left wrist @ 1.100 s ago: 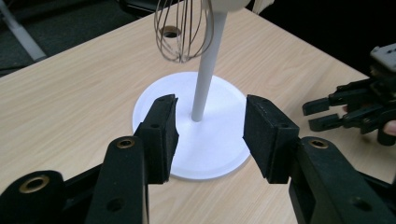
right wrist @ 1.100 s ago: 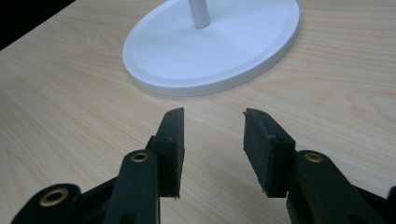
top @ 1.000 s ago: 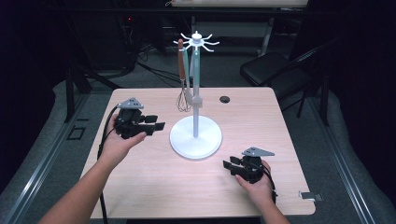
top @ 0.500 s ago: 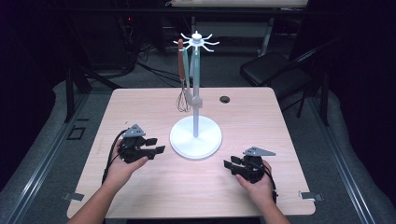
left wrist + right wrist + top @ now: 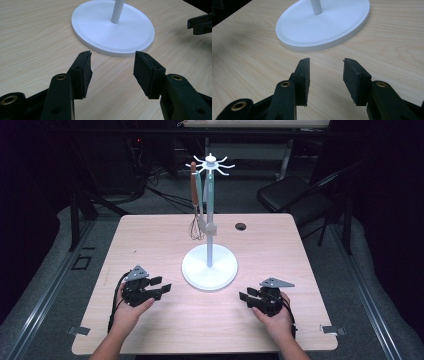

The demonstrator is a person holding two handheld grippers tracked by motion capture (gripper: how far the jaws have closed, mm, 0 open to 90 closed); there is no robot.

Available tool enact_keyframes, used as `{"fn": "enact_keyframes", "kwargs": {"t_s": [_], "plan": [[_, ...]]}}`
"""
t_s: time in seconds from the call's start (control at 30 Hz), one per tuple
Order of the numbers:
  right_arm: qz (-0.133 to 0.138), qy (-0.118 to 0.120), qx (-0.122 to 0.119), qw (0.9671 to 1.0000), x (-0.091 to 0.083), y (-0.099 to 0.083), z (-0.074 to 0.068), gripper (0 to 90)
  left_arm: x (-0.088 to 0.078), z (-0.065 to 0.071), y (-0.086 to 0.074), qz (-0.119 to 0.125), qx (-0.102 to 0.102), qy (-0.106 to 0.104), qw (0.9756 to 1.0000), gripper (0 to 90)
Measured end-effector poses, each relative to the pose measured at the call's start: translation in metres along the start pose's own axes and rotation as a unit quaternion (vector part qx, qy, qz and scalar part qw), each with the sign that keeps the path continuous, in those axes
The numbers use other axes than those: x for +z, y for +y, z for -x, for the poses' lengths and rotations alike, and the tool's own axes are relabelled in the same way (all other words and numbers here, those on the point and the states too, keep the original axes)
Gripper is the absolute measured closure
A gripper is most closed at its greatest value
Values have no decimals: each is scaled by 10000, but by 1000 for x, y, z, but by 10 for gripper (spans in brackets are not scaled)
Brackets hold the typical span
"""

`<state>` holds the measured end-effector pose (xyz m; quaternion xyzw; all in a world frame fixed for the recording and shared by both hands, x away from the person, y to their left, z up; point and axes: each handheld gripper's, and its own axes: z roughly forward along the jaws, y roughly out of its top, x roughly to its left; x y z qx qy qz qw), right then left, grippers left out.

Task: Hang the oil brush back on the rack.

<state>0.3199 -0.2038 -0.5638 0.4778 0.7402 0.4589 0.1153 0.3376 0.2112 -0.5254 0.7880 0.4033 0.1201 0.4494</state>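
Both claws, left (image 5: 162, 287) and right (image 5: 243, 297), gape empty on the surface (image 5: 150, 235), the left's jaws having just been opening; a careless reach could topple the stand (image 5: 209, 266) and its whisk (image 5: 196, 227).

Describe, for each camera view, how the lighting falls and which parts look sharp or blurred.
High view: the table is evenly lit, the room behind nearly black, and the picture is soft. Left gripper view: the left gripper and the stand base are sharp, with a faint shadow along the base's near rim. Right gripper view: the right gripper is crisp; a soft shadow darkens the wood at left.
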Motion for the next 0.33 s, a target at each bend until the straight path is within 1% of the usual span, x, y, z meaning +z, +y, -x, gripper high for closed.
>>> {"fn": "enact_keyframes", "kwargs": {"t_s": [0.13, 0.23, 0.33], "plan": [[-32, -40, 15, 10000, 0, 0, 1, 568, 0, -3, -7, 36, -108, 73, 9999, 470], [-7, -26, 31, 10000, 1, -1, 1, 563, 2, -5, -11, -54, -108, 133, 9998, 454], [3, -34, 20, 10000, 1, -1, 2, 545, 4, -6, -15, -52, -161, 134, 9998, 445]]}}
